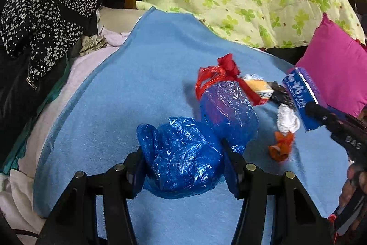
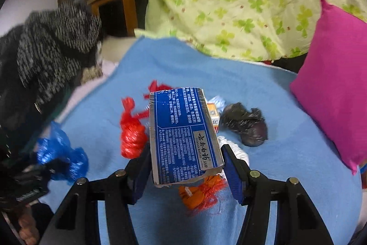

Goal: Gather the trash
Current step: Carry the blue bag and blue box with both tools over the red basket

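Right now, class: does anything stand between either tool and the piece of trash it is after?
Nothing visible does. The left tool is already clamped on the blue plastic bag, and the right tool already grips the blue box. Where the trash must go is not in view.

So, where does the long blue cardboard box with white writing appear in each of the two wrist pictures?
Left wrist view: the long blue cardboard box is at the right edge, held up by the right gripper, in front of the pink cushion.
Right wrist view: the box is in the centre, clamped between the gripper's pads.
Shared landmark: the crumpled orange net scrap on the blue blanket.
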`<state>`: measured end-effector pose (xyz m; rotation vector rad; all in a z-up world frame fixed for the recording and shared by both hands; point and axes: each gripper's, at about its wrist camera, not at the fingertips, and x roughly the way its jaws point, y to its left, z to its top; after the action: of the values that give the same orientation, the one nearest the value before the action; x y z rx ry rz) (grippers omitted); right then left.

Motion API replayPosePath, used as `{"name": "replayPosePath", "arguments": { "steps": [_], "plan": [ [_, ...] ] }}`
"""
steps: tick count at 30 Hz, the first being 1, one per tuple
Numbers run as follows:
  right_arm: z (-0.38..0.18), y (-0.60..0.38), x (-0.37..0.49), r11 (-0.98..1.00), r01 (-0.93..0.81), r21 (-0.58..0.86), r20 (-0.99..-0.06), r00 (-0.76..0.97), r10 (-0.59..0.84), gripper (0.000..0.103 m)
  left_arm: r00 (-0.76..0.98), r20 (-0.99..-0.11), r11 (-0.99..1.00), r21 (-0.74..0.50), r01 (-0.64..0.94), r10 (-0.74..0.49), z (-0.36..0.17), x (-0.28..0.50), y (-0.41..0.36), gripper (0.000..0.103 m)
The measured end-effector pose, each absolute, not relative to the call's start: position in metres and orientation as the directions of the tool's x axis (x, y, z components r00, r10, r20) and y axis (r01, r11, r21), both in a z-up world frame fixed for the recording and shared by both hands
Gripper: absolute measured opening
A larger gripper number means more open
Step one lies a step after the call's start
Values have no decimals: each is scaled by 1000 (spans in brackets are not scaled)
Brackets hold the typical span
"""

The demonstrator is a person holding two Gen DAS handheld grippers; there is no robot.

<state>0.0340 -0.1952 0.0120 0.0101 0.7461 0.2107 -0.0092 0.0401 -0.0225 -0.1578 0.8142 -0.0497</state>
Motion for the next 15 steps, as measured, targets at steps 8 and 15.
{"name": "replayPosePath", "arguments": {
  "steps": [8,15],
  "plan": [
    [48,-225,-15,991,-90,100,-625,770,133,62,707,-693,982,-190,10,-142,0,-30,33,59],
    [75,-259,-61,996,53,66,-617,787,-1,62,717,-662,969,-233,79,-218,15,-49,25,59]
  ]
}}
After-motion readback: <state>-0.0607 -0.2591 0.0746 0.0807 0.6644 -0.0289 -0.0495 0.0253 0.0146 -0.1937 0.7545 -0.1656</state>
